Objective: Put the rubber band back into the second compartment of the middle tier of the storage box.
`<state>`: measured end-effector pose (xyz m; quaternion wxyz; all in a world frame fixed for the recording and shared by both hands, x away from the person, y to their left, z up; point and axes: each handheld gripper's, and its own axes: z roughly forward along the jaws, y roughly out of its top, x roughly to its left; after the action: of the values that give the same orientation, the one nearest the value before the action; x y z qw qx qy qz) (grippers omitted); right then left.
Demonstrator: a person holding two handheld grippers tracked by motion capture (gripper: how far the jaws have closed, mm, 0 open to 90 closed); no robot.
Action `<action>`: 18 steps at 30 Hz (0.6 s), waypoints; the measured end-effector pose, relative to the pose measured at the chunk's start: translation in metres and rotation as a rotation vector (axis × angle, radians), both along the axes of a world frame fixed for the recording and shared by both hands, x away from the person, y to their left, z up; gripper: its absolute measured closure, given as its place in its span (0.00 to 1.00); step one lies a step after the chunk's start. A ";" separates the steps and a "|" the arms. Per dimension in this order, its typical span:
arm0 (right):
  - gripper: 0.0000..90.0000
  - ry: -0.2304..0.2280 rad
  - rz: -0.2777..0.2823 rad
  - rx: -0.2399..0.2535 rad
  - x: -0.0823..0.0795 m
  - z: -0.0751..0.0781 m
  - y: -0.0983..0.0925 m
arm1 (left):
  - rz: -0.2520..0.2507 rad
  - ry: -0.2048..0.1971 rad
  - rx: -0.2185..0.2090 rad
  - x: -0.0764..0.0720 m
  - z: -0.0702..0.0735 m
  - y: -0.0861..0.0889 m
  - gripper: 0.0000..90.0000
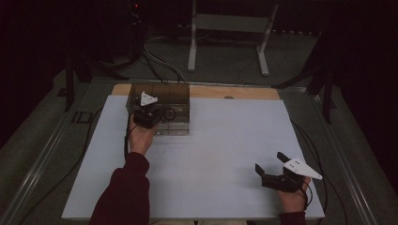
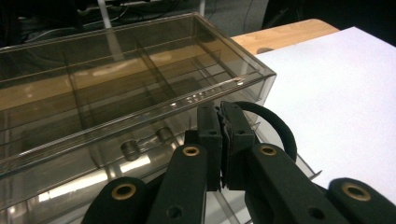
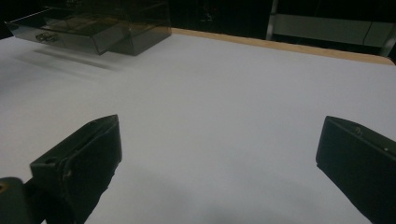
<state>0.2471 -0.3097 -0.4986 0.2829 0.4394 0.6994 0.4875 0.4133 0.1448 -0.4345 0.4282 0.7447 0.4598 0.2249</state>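
Although the room is dim, the work in hand can be read: a smoky, transparent plastic organiser box with dividers [image 1: 162, 105] stands at the far left of the white table top [image 1: 211, 159], and its shallow drawer [image 2: 140, 154] is partly drawn out toward the person. The left gripper [image 1: 149, 116] is held at the drawer's front edge with its jaws pressed together; in the left gripper view a black loop, perhaps a hair band or a bit of cable [image 2: 275, 128], curves out just beyond the closed tips, though whether it is pinched between them cannot be told from so dark a picture. The step is judged to be the handling of the drawer, with the left gripper at its front. For the next move, a steady pull or push straight along the drawer's travel would be called for, with the box kept from sliding on the smooth surface.

The right gripper [image 1: 274, 172] is rested well apart, near the table's near right corner, its jaws spread wide over bare white surface, nothing between them.

Counted: one box, one drawer with two small round knobs [image 2: 147, 142] on its front, one black loop, two grippers.
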 end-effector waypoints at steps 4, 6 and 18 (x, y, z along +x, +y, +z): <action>0.01 0.000 0.002 -0.001 0.000 0.000 0.000 | 0.009 0.004 0.009 0.001 -0.001 0.003 0.99; 0.01 0.000 0.001 -0.002 0.000 0.000 0.000 | 0.015 0.006 0.011 0.001 -0.001 0.005 0.99; 0.01 0.000 0.003 -0.001 0.000 0.000 0.001 | 0.037 0.014 0.021 0.003 -0.003 0.010 0.99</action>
<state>0.2471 -0.3089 -0.4986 0.2824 0.4382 0.7003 0.4876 0.4160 0.1550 -0.4372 0.4128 0.7421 0.4741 0.2327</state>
